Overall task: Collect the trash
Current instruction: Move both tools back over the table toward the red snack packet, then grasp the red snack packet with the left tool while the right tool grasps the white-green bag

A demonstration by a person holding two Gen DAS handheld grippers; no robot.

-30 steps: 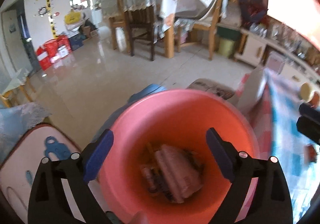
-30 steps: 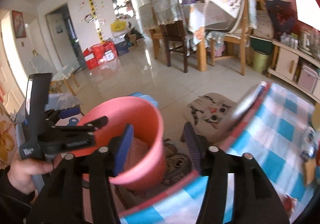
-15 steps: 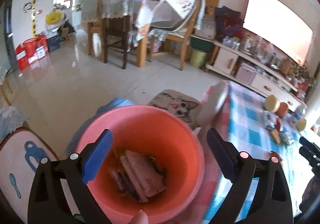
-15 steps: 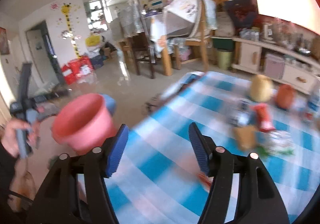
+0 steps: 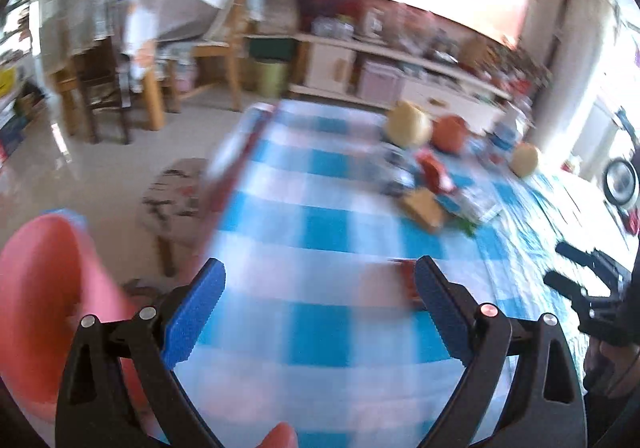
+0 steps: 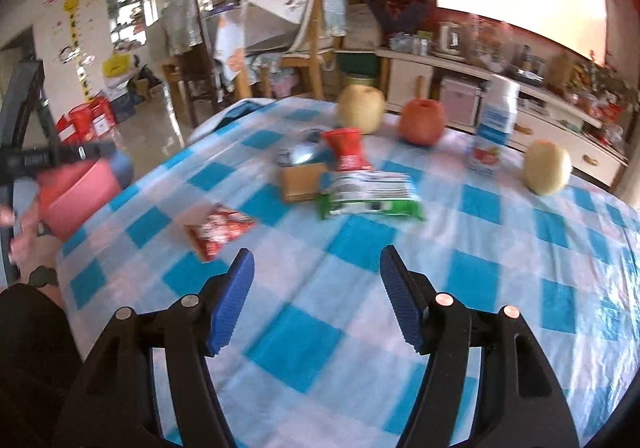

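Note:
My right gripper [image 6: 316,288] hovers open and empty over the blue-checked tablecloth [image 6: 500,288]. Ahead of it lie a red wrapper [image 6: 218,228], a green and white packet [image 6: 368,194], a small cardboard box [image 6: 300,180] and a red pouch [image 6: 348,150]. My left gripper [image 5: 320,304] is open too, with nothing between its fingers, near the table's left edge. The pink bucket [image 5: 44,288] sits at its lower left, beside the table. The red wrapper [image 5: 406,276] shows blurred just beyond the left gripper's right finger. In the right wrist view the bucket [image 6: 76,192] hangs off the table's left edge.
Two pears [image 6: 360,108] [image 6: 546,168], an apple [image 6: 422,120] and a milk carton [image 6: 494,128] stand at the table's far side. A stool with a cat cushion [image 5: 176,192] is beside the table. Wooden chairs [image 6: 312,60] and a low cabinet [image 6: 460,88] stand beyond.
The left wrist view swung right from the bucket onto the table; the bucket slid to the lower left. My right gripper moved over the table toward the trash and its jaws widened a little.

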